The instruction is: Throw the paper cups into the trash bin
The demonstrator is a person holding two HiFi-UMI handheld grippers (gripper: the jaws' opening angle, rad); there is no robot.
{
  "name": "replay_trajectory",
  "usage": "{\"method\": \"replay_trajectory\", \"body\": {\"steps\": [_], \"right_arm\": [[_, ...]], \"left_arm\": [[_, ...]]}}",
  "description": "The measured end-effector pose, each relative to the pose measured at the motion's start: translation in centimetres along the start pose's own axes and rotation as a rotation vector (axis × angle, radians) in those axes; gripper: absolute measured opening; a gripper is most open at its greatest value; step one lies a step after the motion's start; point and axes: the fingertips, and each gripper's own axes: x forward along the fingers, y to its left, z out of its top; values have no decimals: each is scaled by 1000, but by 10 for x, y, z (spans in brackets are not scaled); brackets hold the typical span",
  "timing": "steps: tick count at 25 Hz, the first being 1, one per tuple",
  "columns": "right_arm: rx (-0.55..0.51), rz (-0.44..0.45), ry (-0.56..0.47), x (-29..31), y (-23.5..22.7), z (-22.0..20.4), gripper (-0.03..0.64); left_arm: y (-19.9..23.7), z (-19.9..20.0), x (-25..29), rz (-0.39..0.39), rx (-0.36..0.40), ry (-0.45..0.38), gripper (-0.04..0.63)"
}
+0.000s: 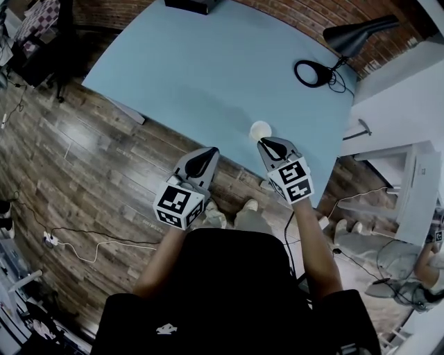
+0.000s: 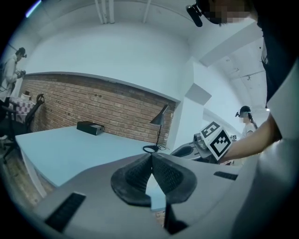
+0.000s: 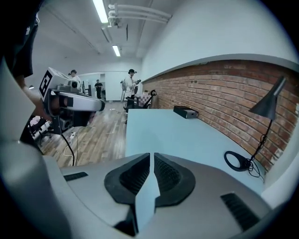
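Right gripper (image 1: 267, 143): jaws pressed together, nothing pinched, tips over the table's near edge. Left gripper (image 1: 208, 152): jaws also closed tip to tip and empty, at 9 o'clock of the right one, over the wood floor (image 1: 83, 166) just off the table edge. Light blue table (image 1: 208, 69) fills the head view from 10 to 2 o'clock. Black desk lamp (image 1: 354, 36) at 2 o'clock on the table, its ring base (image 1: 312, 73) just beside it. Black box (image 1: 194, 5) at 12 o'clock on the far edge. White paper cup (image 1: 260, 130) upright near the table's near edge, at 12 o'clock of the right gripper's tips, just beside them; contact can't be told.
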Motion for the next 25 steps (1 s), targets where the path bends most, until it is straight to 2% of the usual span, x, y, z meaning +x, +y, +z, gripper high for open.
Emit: {"method": "replay_trajectory", "body": {"steps": [3, 6, 19, 25], "right_arm": [[-47, 12, 45, 12, -2, -4, 13], [-106, 35, 93, 22, -3, -11, 52], [-324, 161, 258, 54, -12, -54, 127], [-388, 194, 309, 63, -17, -72, 133]], "left_arm": [[6, -1, 1, 13, -14, 2, 9], [11, -5, 1, 32, -25, 8, 9], [7, -15, 1, 195, -81, 19, 9], [4, -20, 3, 254, -93, 25, 9]]}}
